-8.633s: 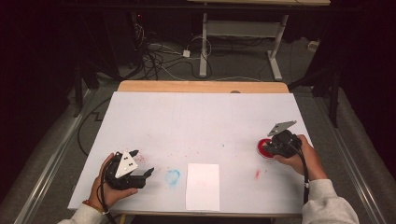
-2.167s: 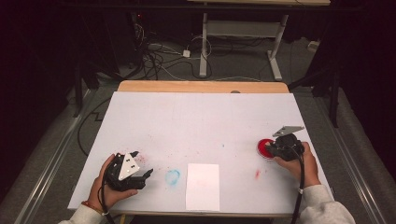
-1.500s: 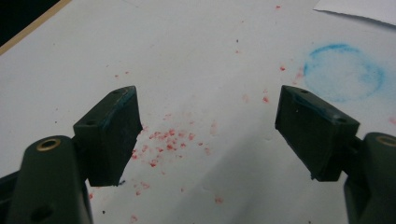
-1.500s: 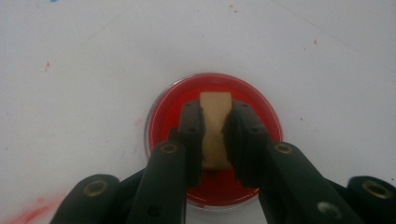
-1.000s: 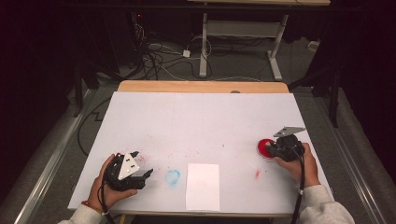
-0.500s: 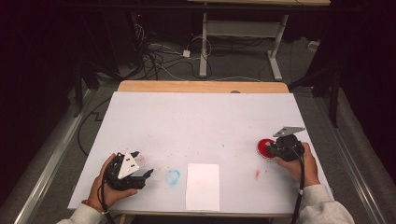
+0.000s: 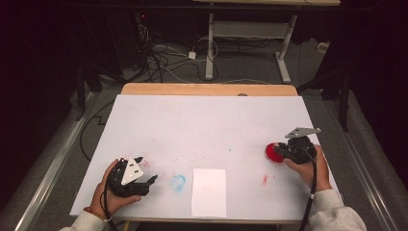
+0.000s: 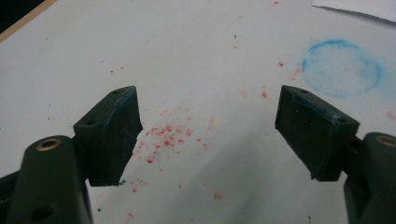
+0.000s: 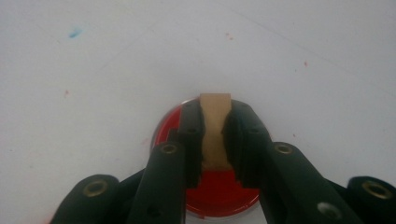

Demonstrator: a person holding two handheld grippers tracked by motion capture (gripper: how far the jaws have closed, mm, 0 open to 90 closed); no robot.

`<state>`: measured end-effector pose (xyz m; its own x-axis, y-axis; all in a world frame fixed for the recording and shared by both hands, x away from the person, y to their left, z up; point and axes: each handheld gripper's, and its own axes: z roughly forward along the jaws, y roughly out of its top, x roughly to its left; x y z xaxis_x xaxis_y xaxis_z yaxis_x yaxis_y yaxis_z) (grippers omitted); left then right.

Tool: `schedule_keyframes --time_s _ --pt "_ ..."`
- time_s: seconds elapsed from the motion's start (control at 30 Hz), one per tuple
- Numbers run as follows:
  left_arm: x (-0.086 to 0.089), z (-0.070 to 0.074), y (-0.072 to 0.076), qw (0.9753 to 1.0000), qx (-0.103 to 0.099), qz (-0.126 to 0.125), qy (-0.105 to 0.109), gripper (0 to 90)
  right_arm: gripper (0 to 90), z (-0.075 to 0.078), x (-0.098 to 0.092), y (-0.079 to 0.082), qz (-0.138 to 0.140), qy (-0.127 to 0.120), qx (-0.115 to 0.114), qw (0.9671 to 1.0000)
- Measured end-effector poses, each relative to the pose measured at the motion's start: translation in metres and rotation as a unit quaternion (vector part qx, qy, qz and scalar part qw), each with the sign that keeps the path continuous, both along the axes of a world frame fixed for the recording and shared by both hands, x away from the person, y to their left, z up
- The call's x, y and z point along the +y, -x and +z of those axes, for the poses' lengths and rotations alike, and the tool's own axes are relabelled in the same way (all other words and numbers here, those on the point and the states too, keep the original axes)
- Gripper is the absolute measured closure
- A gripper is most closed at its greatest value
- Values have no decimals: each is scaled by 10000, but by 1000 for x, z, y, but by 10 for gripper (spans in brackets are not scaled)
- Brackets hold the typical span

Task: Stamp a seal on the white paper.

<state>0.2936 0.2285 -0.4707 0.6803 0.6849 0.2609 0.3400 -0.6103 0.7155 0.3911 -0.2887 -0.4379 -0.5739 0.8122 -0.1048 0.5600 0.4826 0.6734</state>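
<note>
**Stamp over the red pad, paper waiting at the near edge**

At the left of the table (image 7: 211,120), the left gripper (image 7: 146,172) rested in the person's hand near the near-left corner, its jaws wide apart with nothing between them; its own view showed red specks (image 8: 166,135) on the cover under the jaws. Just to its right lay a blue ring (image 7: 178,182) of ink, and beside that a sheet of paper (image 7: 209,192), close to the table's near edge. Farther right was a red smear (image 7: 265,179). At the far right, the right gripper (image 9: 215,140) was clamped on a tan wooden stamp (image 9: 215,128), held down onto or just over the red ink pad (image 7: 273,153); contact could not be told.

Risks, as a judgement: the stamp was gripped narrowly, so a hard press might have twisted it in the jaws and inked it unevenly. The small pad could have lifted or slid with the stamp. A drip or low pass on the way to the paper would have added to the stains.

The pad sat near the right edge, leaving little room that way. The middle and far half of the table were open, giving a free path leftward to the paper.
</note>
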Motion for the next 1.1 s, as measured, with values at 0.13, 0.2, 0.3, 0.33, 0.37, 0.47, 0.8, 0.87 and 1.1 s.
schedule_keyframes --time_s 0.13,0.2,0.3,0.33,0.37,0.47,0.8,0.87,1.1 --pt "2 -1 2 10000 10 31 -22 215 766 8 4 2 61 54 -144 9999" --pt "3 -1 3 10000 13 56 -45 216 766 12 5 3 84 87 -243 9996" --pt "3 -1 5 10000 -11 51 -81 215 766 18 6 6 129 61 -336 9993" --pt "3 0 5 9999 -13 55 -96 215 766 20 7 7 134 30 -360 9993" --pt "2 0 5 9999 -21 48 -90 215 766 22 8 8 159 5 -398 9991" --pt "0 1 6 9999 -46 27 -122 215 766 28 10 13 270 -40 -523 9983" --pt "0 0 6 9998 -25 15 -178 215 766 44 20 26 444 -216 -786 9957" --pt "-1 0 6 9999 -22 8 -156 215 766 46 22 28 489 -235 -792 9954" --pt "-2 0 4 9999 -14 15 -159 215 766 51 38 37 737 -291 -879 9930"
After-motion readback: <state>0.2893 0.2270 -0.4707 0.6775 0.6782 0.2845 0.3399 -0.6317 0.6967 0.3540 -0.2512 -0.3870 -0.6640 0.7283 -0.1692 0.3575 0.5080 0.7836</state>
